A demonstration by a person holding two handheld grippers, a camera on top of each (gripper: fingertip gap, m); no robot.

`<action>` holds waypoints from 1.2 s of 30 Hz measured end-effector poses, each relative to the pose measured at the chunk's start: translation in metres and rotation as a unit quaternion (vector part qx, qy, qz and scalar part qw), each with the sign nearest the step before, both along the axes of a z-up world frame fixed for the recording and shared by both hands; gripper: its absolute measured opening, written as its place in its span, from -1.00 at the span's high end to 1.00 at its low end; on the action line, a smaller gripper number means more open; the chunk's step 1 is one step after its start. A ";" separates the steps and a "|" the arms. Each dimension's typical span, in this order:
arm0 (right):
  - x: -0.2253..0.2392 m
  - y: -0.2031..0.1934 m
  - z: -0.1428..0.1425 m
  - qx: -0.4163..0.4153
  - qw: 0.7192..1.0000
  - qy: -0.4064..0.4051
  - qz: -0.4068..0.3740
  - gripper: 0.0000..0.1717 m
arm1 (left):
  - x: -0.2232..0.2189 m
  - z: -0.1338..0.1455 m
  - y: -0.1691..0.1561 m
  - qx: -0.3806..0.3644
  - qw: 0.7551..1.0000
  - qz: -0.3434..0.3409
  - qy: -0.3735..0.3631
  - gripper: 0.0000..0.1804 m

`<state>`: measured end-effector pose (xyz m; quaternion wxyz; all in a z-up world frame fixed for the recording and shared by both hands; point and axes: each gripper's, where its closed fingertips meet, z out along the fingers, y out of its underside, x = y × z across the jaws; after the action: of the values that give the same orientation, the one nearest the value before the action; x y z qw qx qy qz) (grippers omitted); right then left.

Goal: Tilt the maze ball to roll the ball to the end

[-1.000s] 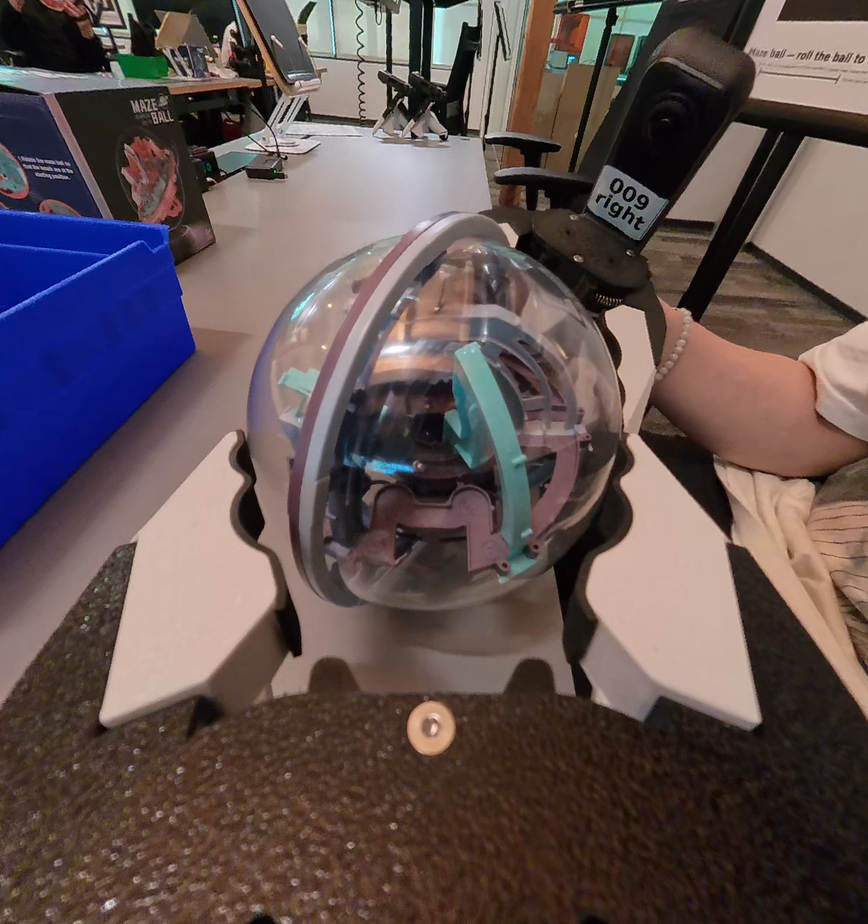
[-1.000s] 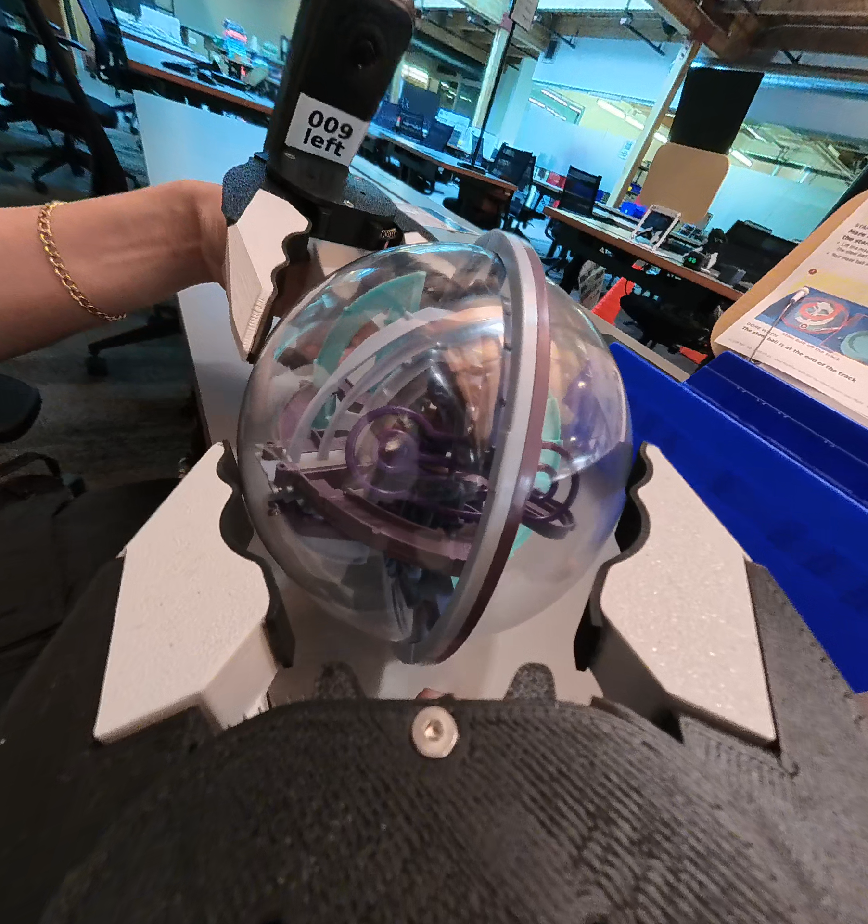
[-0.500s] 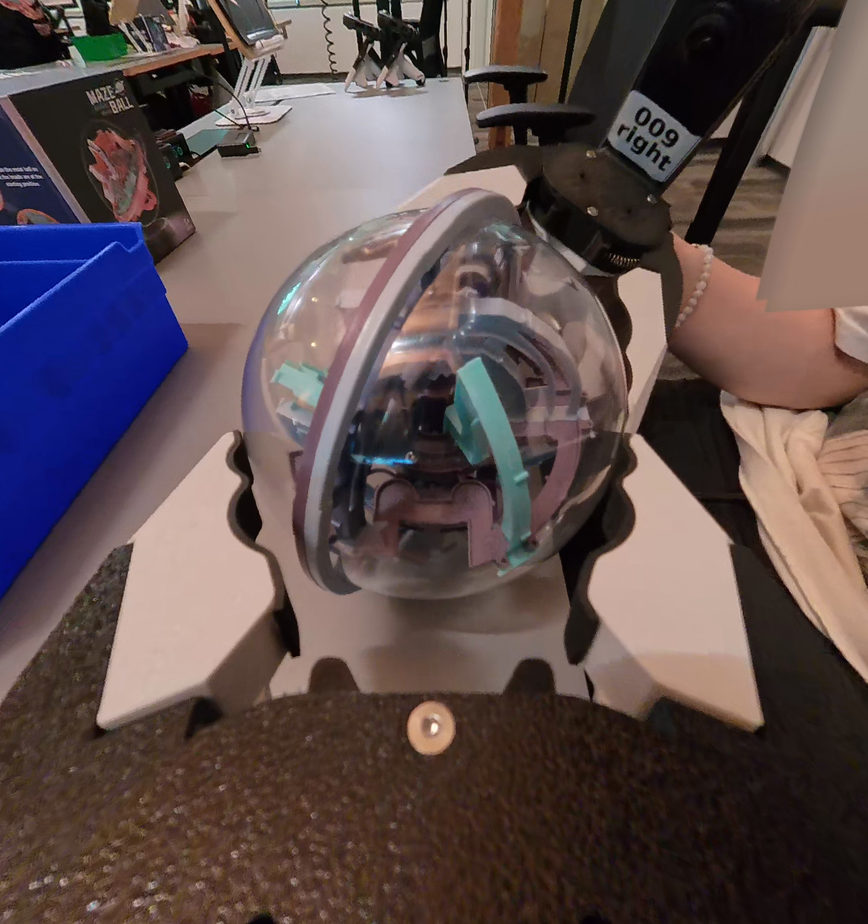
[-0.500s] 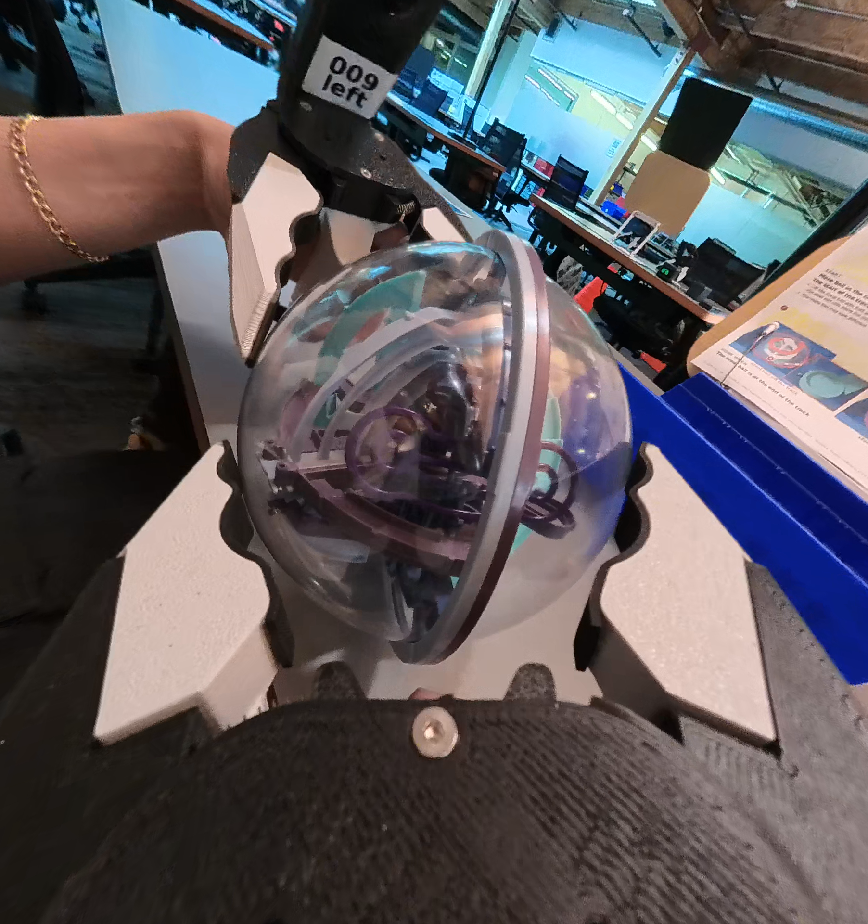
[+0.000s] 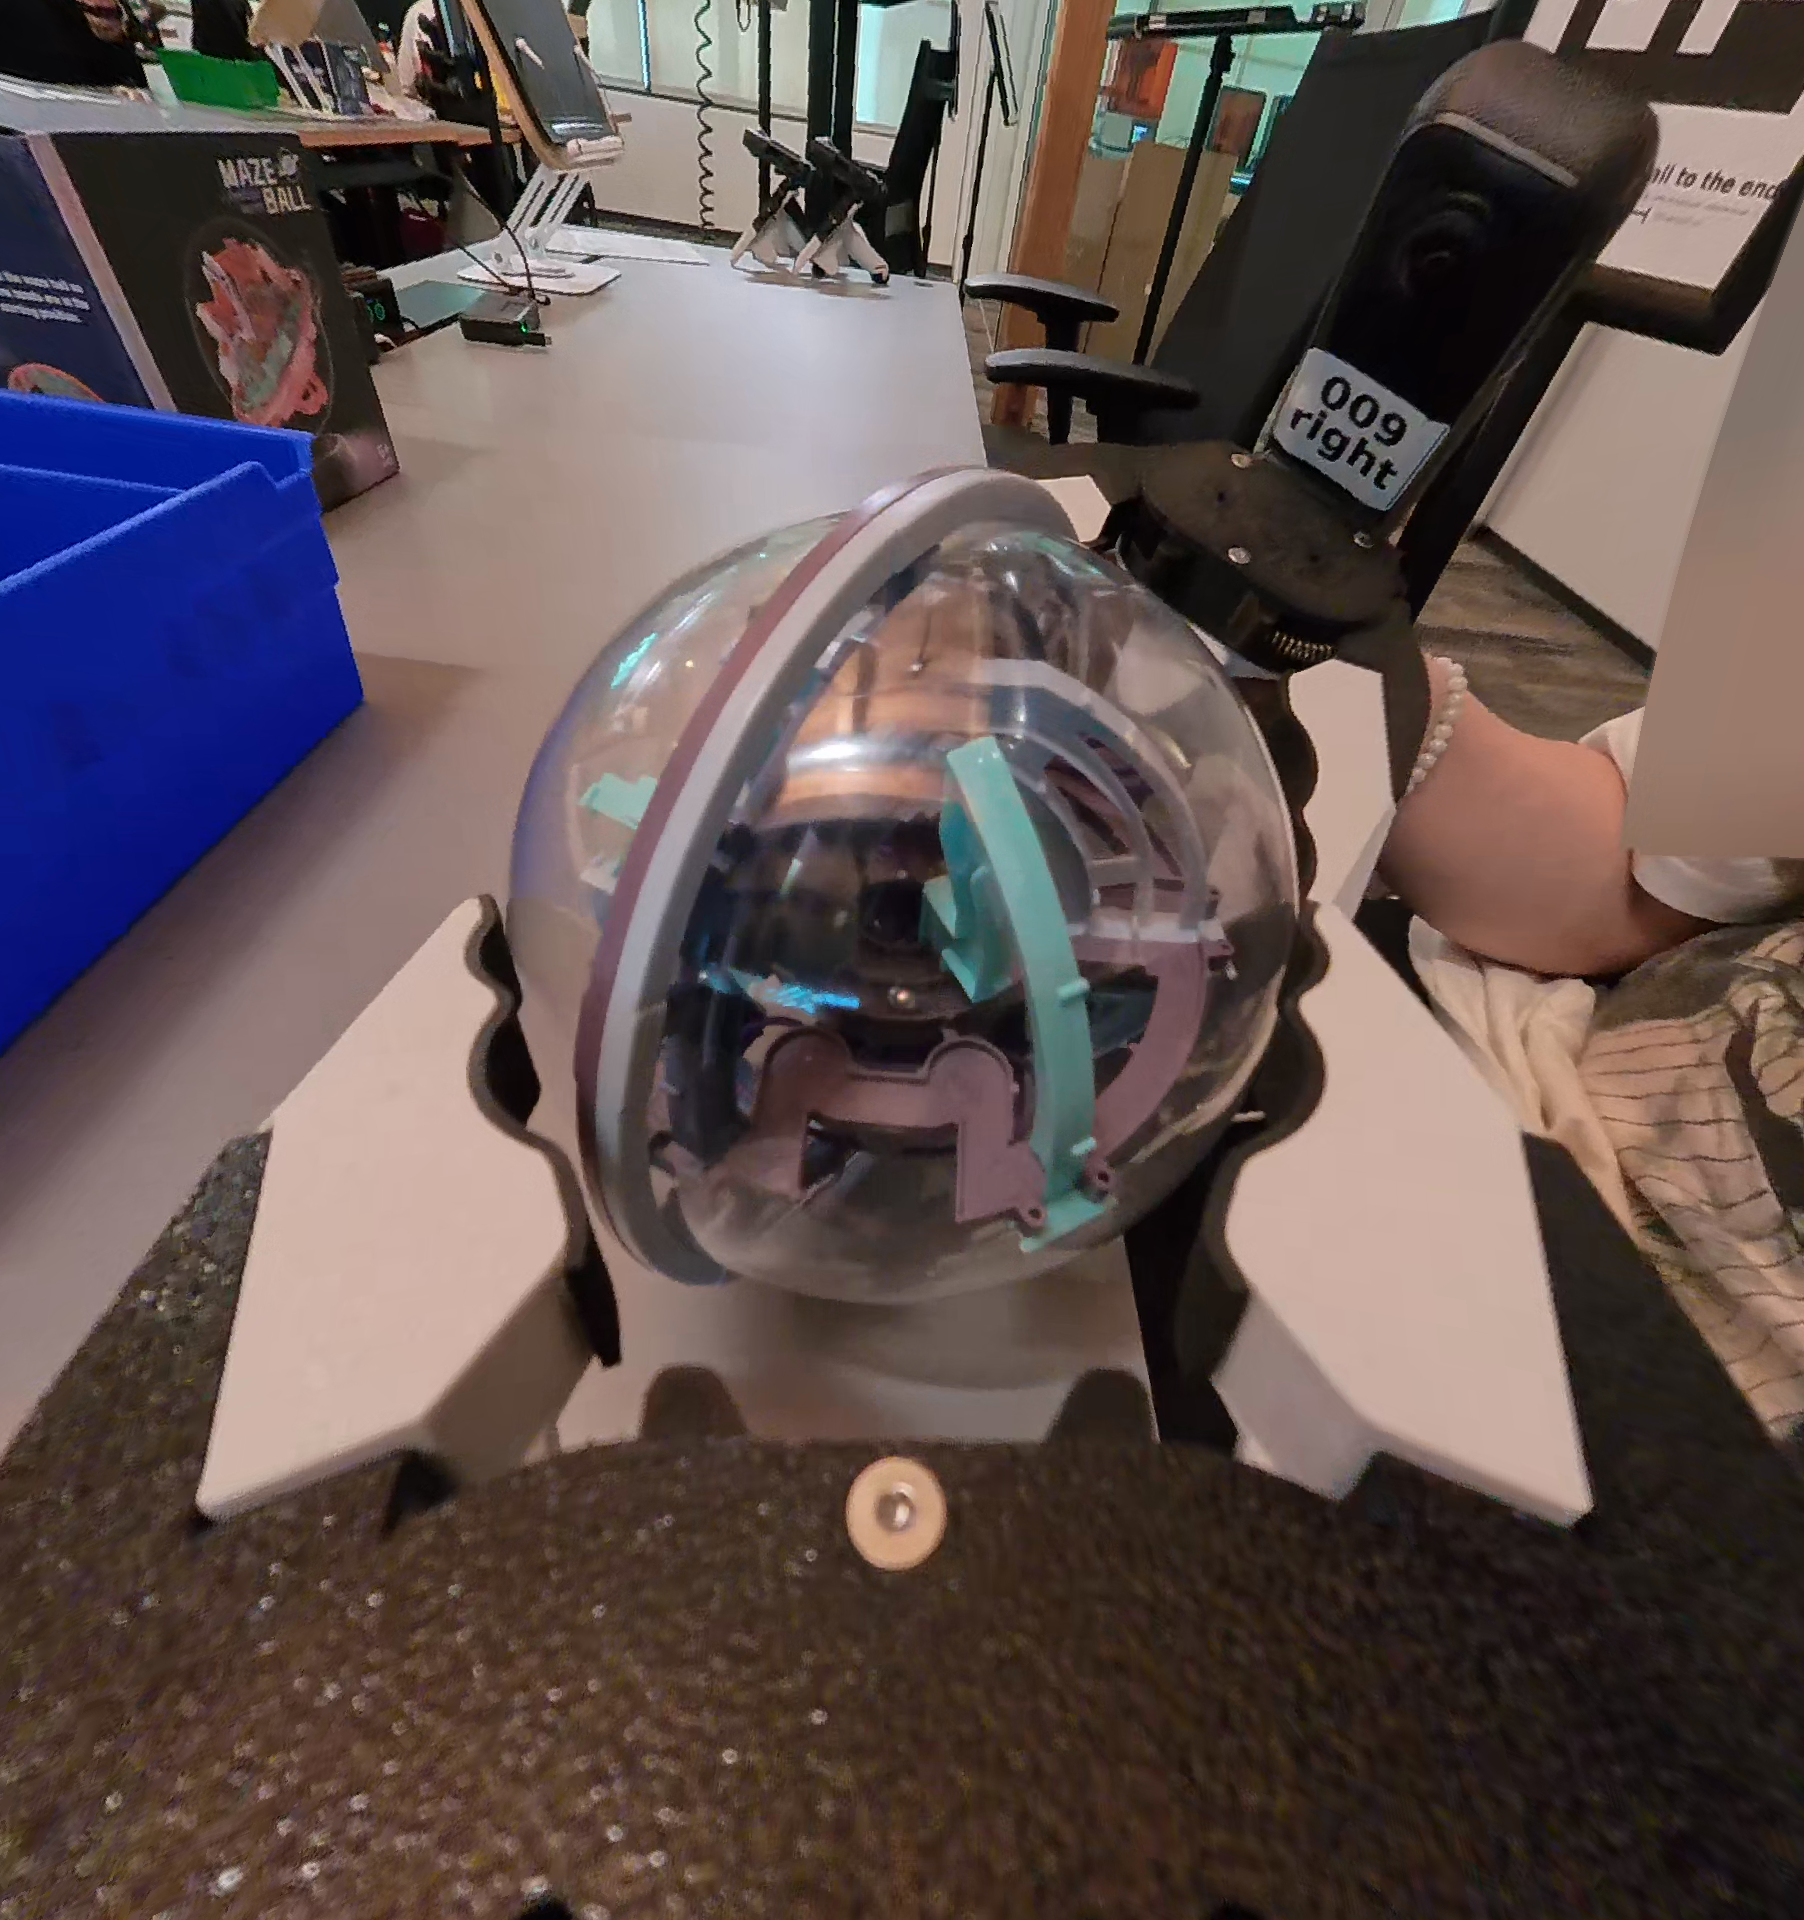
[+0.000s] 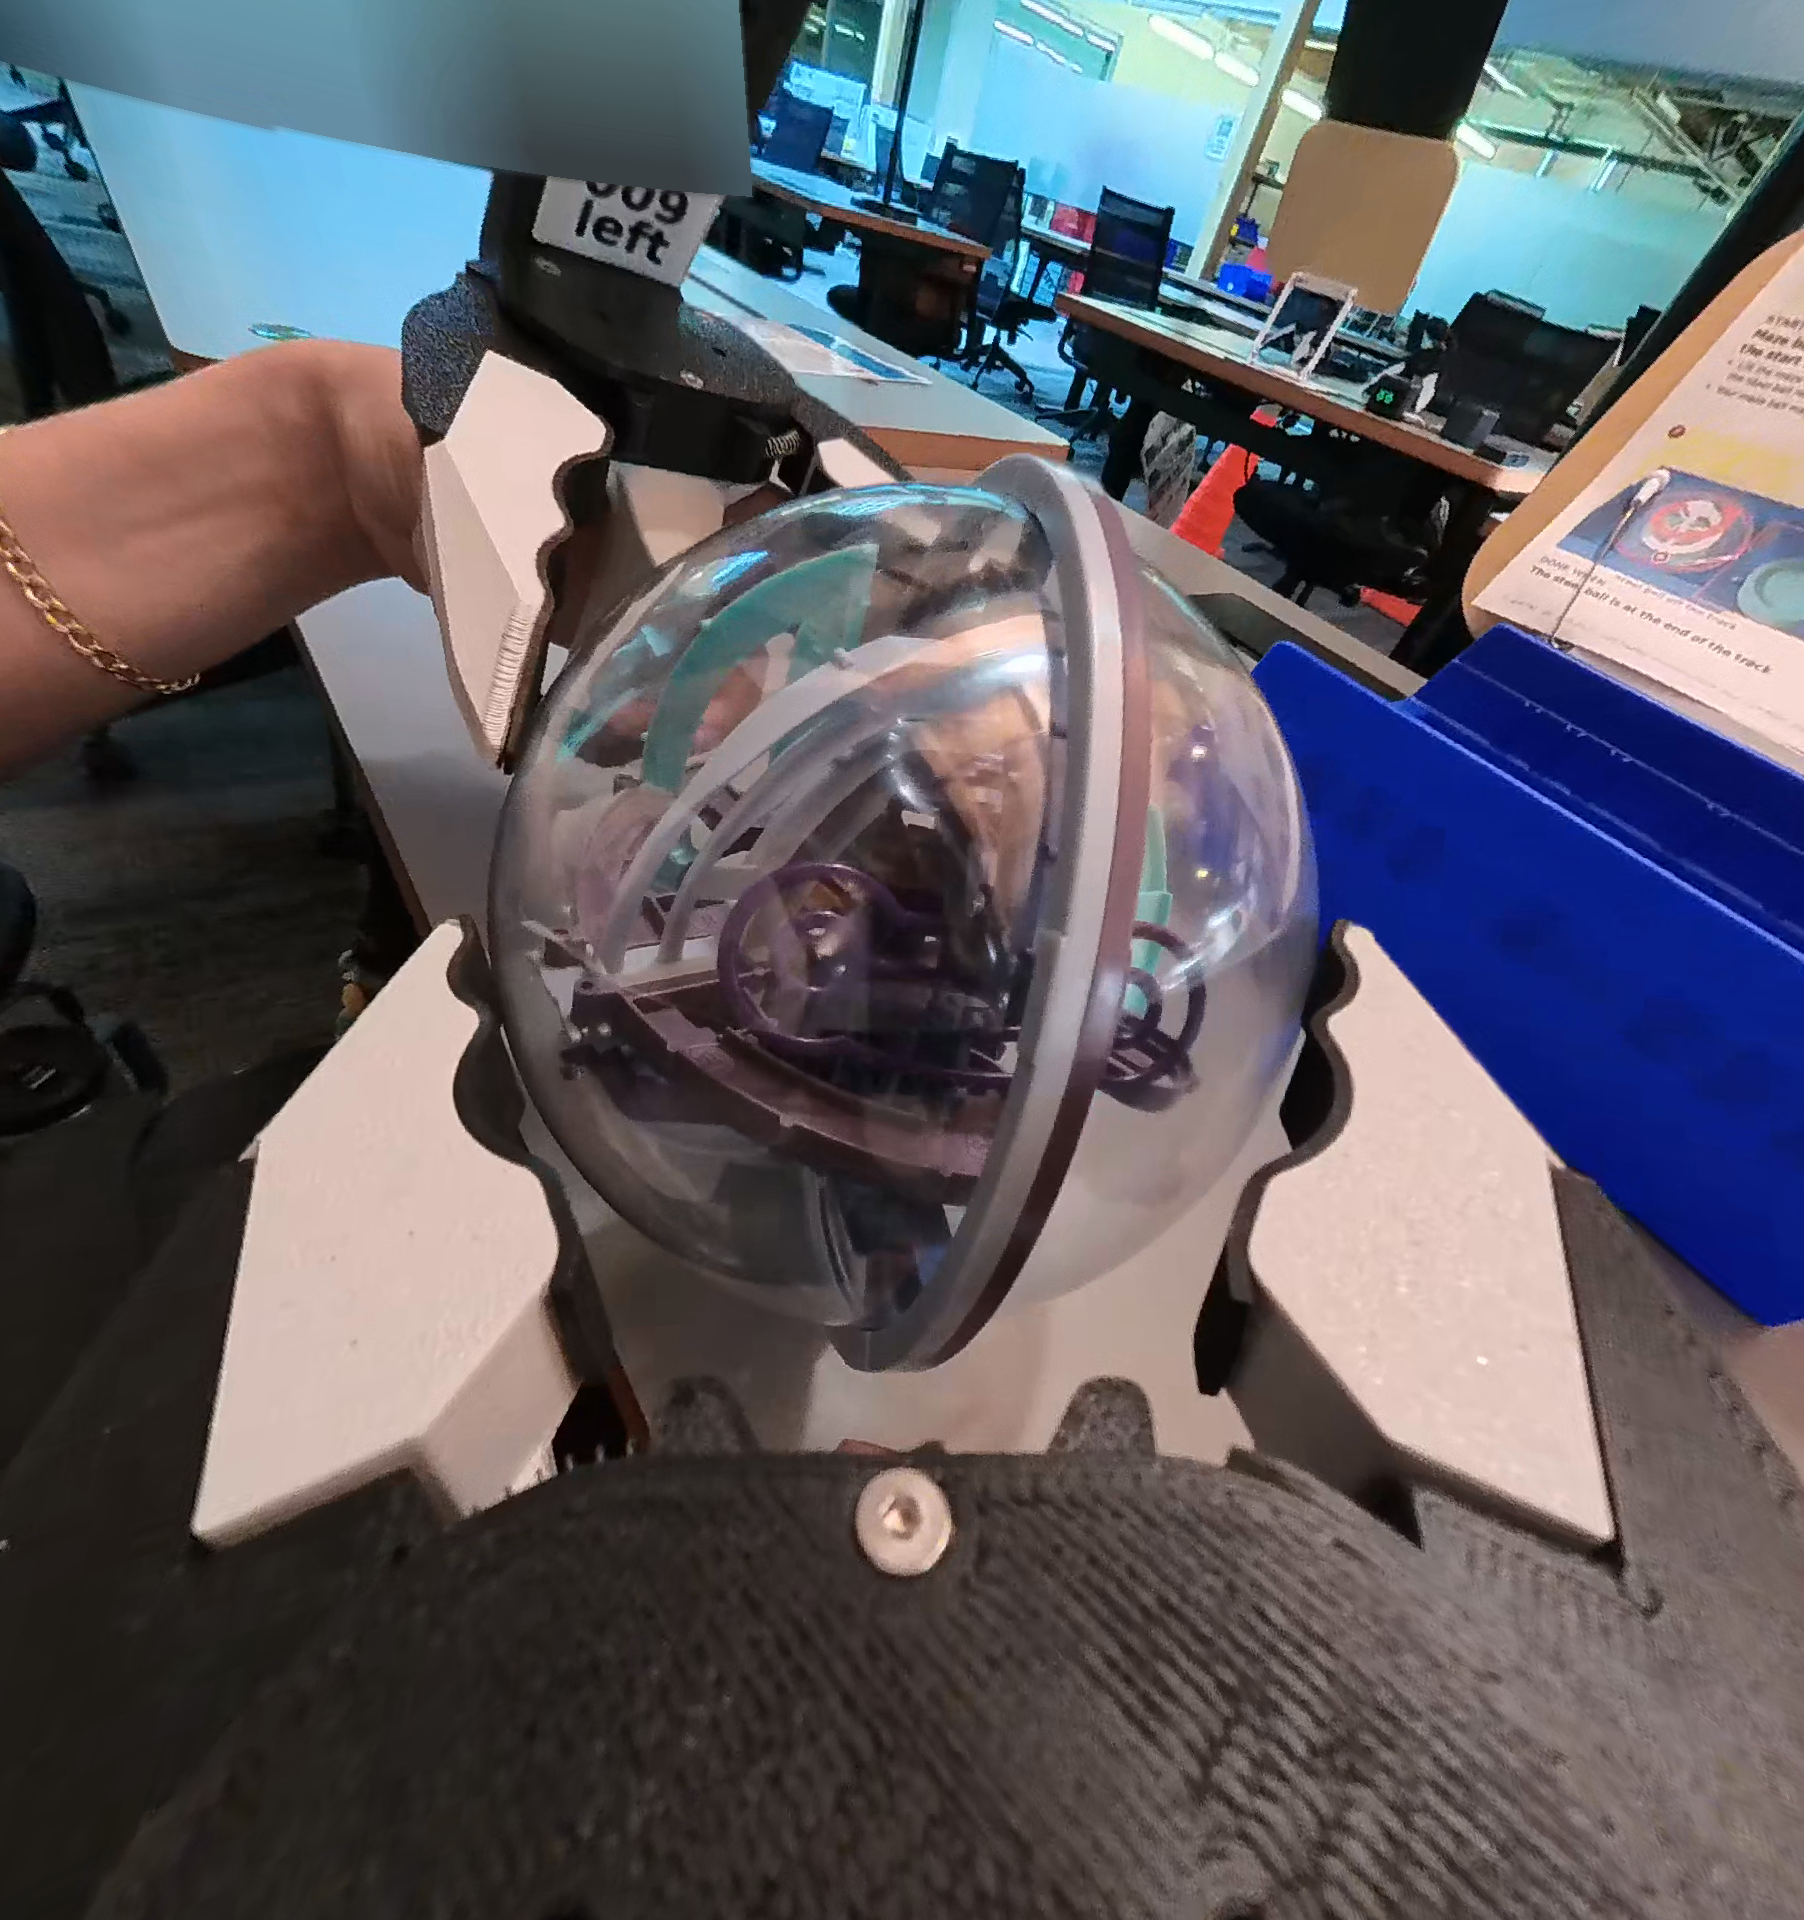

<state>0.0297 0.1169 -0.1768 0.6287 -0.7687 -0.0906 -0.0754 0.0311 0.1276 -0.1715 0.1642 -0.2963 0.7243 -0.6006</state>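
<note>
Clear plastic is slick: we have the maze ball (image 5: 908,894) clamped between both grippers, left (image 5: 903,1039) and right (image 6: 903,1039), above the counter (image 5: 669,395). We judge an abrupt tilt could slip it free or derail the inner ball.

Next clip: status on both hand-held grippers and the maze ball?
Left hand-held gripper and right hand-held gripper both clamp the maze ball. Ball held above table. Blue bin beside, not blocking.

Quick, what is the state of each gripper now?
Left gripper: fingers closed on the clear maze ball, pressing both sides.
Right gripper: fingers also closed on the maze ball, from the opposite side.
</note>
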 end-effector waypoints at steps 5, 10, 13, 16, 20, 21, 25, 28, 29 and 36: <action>0.007 -0.001 0.000 0.005 0.999 0.035 -0.011 -0.72 | 0.005 0.001 0.002 -0.025 1.000 0.013 0.015 -0.52; 0.010 -0.002 -0.002 0.002 0.998 0.062 -0.015 -0.72 | 0.009 0.003 0.001 -0.032 0.999 0.021 0.018 -0.51; 0.012 -0.001 -0.002 0.001 0.997 0.078 -0.026 -0.72 | 0.010 0.004 0.004 -0.041 0.999 0.026 0.021 -0.48; 0.014 0.001 -0.001 0.005 0.996 0.085 -0.031 -0.72 | 0.010 0.005 0.008 -0.046 0.998 0.031 0.024 -0.45; 0.014 0.001 -0.001 0.004 0.996 0.087 -0.036 -0.71 | 0.010 0.005 0.008 -0.045 0.998 0.032 0.023 -0.44; 0.014 0.001 -0.001 0.004 0.996 0.087 -0.037 -0.72 | 0.010 0.005 0.008 -0.045 0.998 0.032 0.023 -0.44; 0.014 0.001 -0.001 0.009 0.996 0.084 -0.038 -0.71 | 0.009 0.005 0.008 -0.045 0.998 0.031 0.020 -0.44; 0.013 0.001 0.000 0.010 0.996 0.079 -0.038 -0.71 | 0.008 0.005 0.008 -0.042 0.999 0.029 0.019 -0.44; 0.013 0.001 0.000 0.009 0.996 0.077 -0.038 -0.71 | 0.008 0.005 0.008 -0.040 0.999 0.028 0.019 -0.44; 0.003 0.002 0.002 0.025 0.998 0.033 -0.039 -0.71 | -0.002 0.004 0.009 -0.013 1.000 0.011 0.006 -0.44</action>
<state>0.0332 0.1193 -0.1749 0.6468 -0.7579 -0.0382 -0.0767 0.0294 0.1366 -0.1678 0.1621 -0.3100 0.7141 -0.6064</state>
